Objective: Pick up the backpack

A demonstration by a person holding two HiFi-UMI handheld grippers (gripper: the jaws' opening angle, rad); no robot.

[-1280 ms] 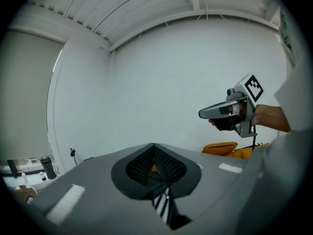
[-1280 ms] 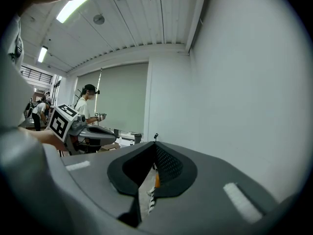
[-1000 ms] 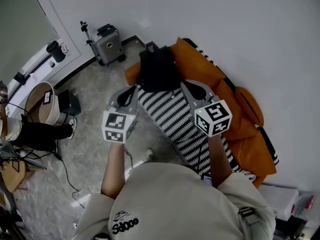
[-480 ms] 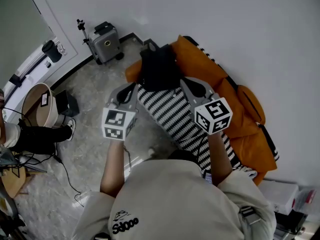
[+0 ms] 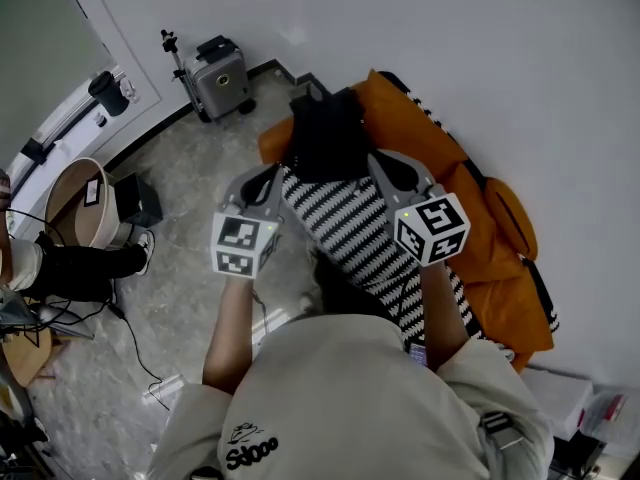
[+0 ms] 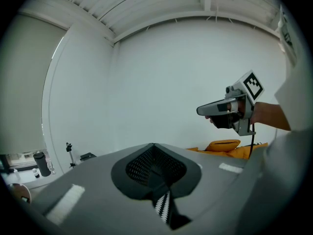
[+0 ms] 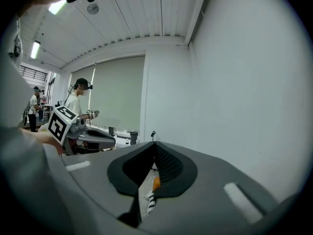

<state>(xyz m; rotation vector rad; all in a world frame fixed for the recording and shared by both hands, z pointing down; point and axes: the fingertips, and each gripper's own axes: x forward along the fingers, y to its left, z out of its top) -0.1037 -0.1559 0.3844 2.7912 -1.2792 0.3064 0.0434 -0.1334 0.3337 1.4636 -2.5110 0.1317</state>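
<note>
The black backpack (image 5: 325, 133) stands at the near end of an orange sofa (image 5: 480, 218), on its black-and-white striped cover (image 5: 350, 223). In the head view my left gripper (image 5: 273, 175) is held just left of the backpack's lower edge and my right gripper (image 5: 377, 159) just right of it, neither touching. Both are shut with nothing between the jaws. The left gripper view shows its own closed jaws (image 6: 154, 146), the right gripper (image 6: 225, 109) and an orange cushion (image 6: 222, 145). The right gripper view shows its closed jaws (image 7: 155, 143) and the left gripper (image 7: 90, 138). The backpack is hidden in both gripper views.
A silver suitcase (image 5: 222, 76) and a small tripod (image 5: 175, 63) stand by the white wall. A round basket (image 5: 75, 206), a black box (image 5: 135, 203), a seated person's legs (image 5: 60, 268) and floor cables (image 5: 130, 338) lie to the left. Other people (image 7: 78, 102) stand far off.
Both grippers have edged forward toward the backpack, side by side, still shut. The wearer has leaned forward, so the sofa and backpack sit slightly differently in the head view.
</note>
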